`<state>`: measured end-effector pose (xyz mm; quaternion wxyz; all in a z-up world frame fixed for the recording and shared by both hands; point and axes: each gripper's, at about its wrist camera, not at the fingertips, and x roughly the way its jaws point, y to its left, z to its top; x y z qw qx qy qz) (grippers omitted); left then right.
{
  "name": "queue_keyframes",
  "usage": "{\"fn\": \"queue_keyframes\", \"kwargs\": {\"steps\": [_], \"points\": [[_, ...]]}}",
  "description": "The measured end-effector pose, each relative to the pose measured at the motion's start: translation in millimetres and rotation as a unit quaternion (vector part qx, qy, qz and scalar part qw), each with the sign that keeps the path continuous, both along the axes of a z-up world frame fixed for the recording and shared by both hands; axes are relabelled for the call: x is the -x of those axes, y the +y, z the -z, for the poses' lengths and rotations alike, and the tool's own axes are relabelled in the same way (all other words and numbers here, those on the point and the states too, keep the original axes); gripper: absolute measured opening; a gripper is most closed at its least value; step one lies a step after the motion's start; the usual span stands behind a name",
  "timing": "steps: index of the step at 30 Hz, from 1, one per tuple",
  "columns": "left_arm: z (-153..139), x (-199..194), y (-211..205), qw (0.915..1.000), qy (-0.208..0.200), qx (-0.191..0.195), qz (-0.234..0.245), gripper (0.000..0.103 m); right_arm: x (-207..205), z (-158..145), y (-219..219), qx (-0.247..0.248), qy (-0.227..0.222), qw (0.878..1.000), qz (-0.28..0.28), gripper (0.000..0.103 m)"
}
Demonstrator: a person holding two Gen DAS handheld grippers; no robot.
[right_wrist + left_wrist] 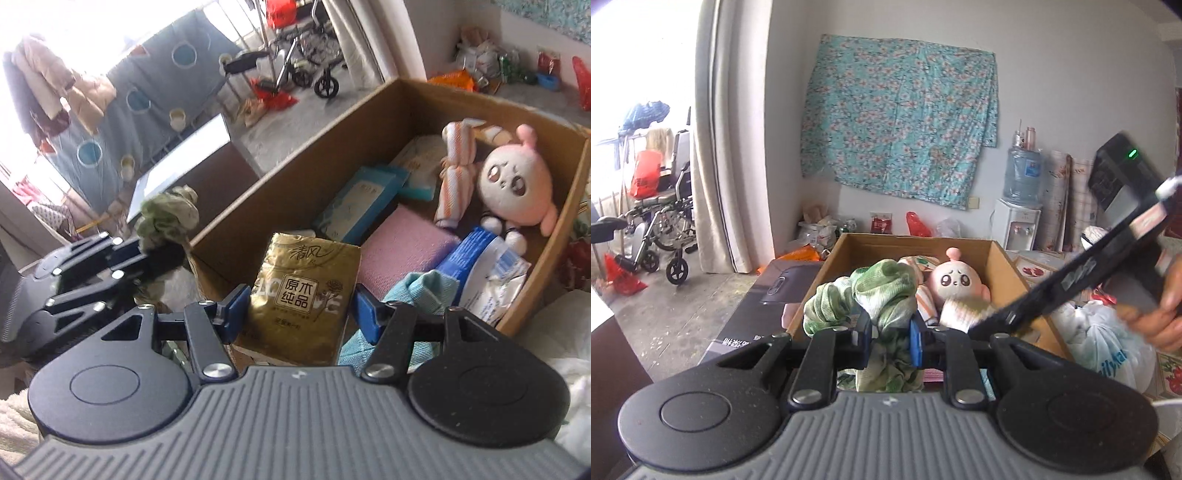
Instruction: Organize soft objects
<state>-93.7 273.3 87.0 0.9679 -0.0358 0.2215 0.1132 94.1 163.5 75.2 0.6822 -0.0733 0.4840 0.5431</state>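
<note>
Clamping a green cloth [886, 291], the left gripper [891, 339] hangs at the near edge of a cardboard box [1004, 258]; the right gripper [295, 314] squeezes a gold tissue pack [306, 291] above it, a pink plush doll [513, 184] lying inside at the far end

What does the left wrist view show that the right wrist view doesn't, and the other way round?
Only the left wrist view: the floral cloth on the wall, the water dispenser, and a hand holding the right gripper's body.

Only the right wrist view: the right gripper shut on a gold tissue pack, plus the box's blue packs and purple towel.

Both: the cardboard box, the pink plush, the wheelchair, and the left gripper shut on a green cloth.
</note>
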Motion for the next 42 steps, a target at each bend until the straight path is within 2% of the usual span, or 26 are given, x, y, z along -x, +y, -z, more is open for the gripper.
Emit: {"fn": "queue_keyframes", "kwargs": {"steps": [4,10,13,16,20,23,26,31,33,35,42], "points": [[2,2,9,0.9999,-0.008,0.007,-0.009,0.021,7,23,33,0.051,0.010,0.998,-0.016,0.059],[7,5,18,0.9997,-0.012,0.019,-0.013,0.022,14,34,68,0.092,-0.049,0.994,-0.021,0.061],[10,5,20,0.9997,-0.007,0.024,-0.006,0.022,11,39,72,0.106,-0.055,0.993,-0.019,0.064],[13,2,23,0.9996,0.001,0.026,0.001,0.022,2,36,60,0.093,-0.040,0.995,-0.009,0.071],[16,-4,24,0.9994,0.017,0.024,0.015,0.022,-7,19,31,0.053,-0.028,0.998,0.010,0.073],[17,-10,23,0.9983,0.036,0.025,0.037,0.024,-11,5,9,0.018,-0.017,0.999,0.027,0.077],[23,-20,25,0.9943,0.067,0.044,0.070,0.025,-18,0,-8,-0.007,-0.014,0.999,0.039,0.078],[35,-34,21,0.9884,0.108,0.048,0.095,0.038,-31,4,-22,-0.015,-0.002,0.999,0.052,0.079],[37,-36,21,0.9882,0.114,0.047,0.090,0.053,-31,3,-24,-0.020,0.002,0.998,0.054,0.079],[36,-34,23,0.9885,0.110,0.057,0.087,0.059,-31,3,-27,-0.026,0.002,0.998,0.055,0.079],[24,-17,31,0.9925,0.080,0.069,0.061,0.066,-28,9,-24,-0.051,0.015,0.997,0.057,0.079]]}}
